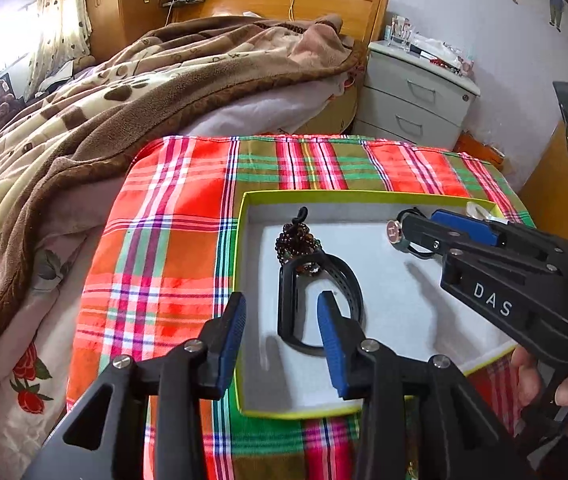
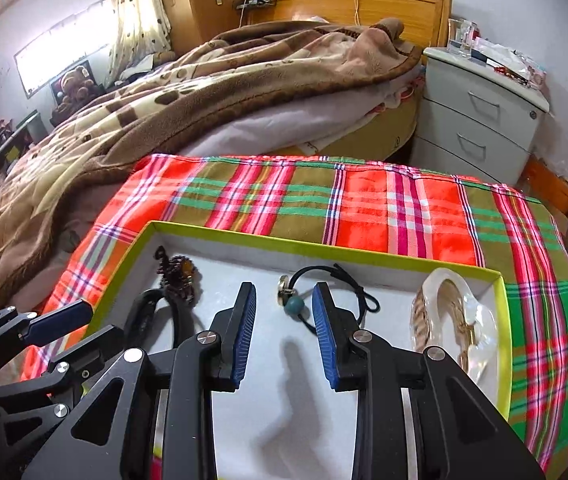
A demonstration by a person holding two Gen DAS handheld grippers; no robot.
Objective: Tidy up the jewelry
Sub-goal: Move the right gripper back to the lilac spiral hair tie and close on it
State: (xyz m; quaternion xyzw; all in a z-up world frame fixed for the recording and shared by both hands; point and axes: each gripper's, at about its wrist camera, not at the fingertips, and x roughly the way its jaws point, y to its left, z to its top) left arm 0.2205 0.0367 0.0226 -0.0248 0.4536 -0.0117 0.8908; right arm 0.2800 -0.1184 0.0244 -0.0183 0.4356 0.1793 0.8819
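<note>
Left to right in the box (image 2: pixel 323 250), sitting on the plaid cloth (image 2: pixel 423 208) over the table: bead bracelet (image 2: pixel 178 274) in the far left corner, black watch band (image 1: pixel 315 300) just in front of it and touching it, black hair tie (image 2: pixel 323 292) with a teal bead mid-box, clear bangle (image 2: pixel 459 320) against the right wall.

All four pieces look to be inside, so the step in hand is probably release and back out. Lift both claws straight up before moving sideways so no pad drags a strap or cord. If you keep tidying, separate the beads from the watch band first; they overlap.

Left claw (image 1: pixel 282 320): jaws wide, nothing between them, pitched steeply down over the box's left edge, the band just beyond its right pad.

Right claw (image 2: pixel 284 308): jaws moderately apart, empty, also pitched steeply down, hovering mid-box, the hair tie ahead between the tips but not pinched. Your hand (image 1: pixel 555 384) is wrapped on its grip at the right.
</note>
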